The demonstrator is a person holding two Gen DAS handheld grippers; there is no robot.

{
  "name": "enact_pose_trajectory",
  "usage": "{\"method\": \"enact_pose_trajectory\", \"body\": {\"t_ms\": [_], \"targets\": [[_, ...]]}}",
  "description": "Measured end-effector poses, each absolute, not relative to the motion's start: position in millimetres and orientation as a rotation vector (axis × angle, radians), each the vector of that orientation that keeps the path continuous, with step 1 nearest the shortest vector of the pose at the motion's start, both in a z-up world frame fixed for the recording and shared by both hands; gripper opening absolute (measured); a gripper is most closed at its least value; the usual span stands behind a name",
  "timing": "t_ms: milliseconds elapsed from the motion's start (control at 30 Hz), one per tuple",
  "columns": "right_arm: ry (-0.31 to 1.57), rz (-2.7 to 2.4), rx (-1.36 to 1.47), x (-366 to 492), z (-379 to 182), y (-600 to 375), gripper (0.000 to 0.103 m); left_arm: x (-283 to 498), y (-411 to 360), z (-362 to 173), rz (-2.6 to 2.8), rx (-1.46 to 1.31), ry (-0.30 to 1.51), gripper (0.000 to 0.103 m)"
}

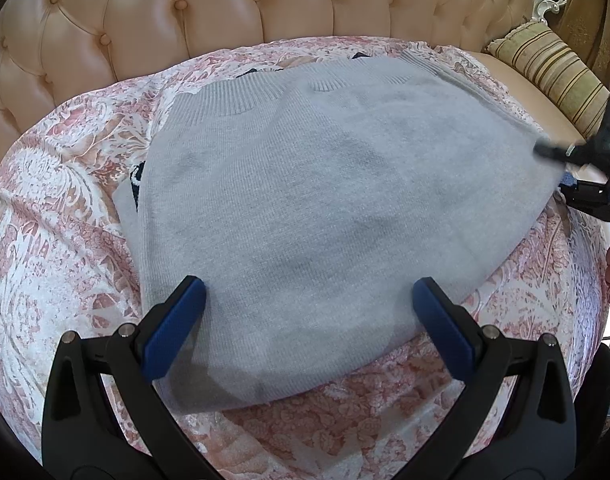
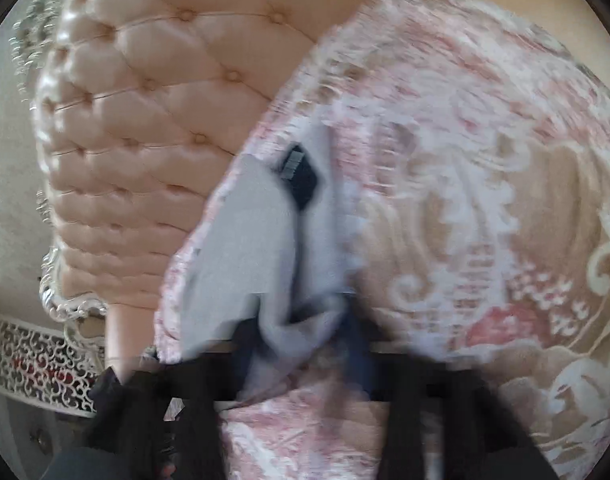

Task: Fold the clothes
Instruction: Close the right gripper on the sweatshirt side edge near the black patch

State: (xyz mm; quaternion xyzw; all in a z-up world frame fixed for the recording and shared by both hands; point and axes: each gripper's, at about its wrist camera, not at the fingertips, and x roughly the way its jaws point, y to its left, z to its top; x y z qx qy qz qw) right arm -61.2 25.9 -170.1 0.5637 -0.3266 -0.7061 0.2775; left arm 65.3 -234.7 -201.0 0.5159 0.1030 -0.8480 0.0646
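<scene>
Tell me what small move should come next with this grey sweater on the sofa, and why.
Probably lift the right gripper and carry its pinched edge across the grey sweater to fold it. Its jaws are closed on a bunch of the knit, while the left gripper hangs open over the near hem, gripping nothing, and the sweater lies flat on the floral cover.

A pink floral cover [image 1: 45, 216] lies before a tufted beige backrest [image 1: 145, 20], beside a striped cushion [image 1: 553, 72].

No readable text; sweater [image 2: 241, 240] tag [image 2: 293, 165] too blurred, maybe printed.
</scene>
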Motion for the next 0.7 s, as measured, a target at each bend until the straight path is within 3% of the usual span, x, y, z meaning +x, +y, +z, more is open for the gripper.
{"method": "enact_pose_trajectory", "body": {"t_ms": [167,267,433,567,700], "targets": [[-0.846,-1.924,1.486,-56,-172,29,0.016,65,-236,-201,-2.56,1.565,0.317,0.103],[-0.706,-2.017,1.428,-49,-153,18,0.012,65,-238,-200,-2.56,1.579,0.33,0.103],[-0.546,-2.097,1.337,-44,-116,0,0.011,83,-272,-162,-2.62,1.461,0.568,0.103],[-0.573,-2.079,1.277,-46,-100,-1,0.011,114,-311,-131,-2.601,1.376,0.667,0.103],[-0.674,-2.04,1.259,-49,-101,-2,0.011,137,-313,-135,-2.603,1.445,0.831,0.103]]}}
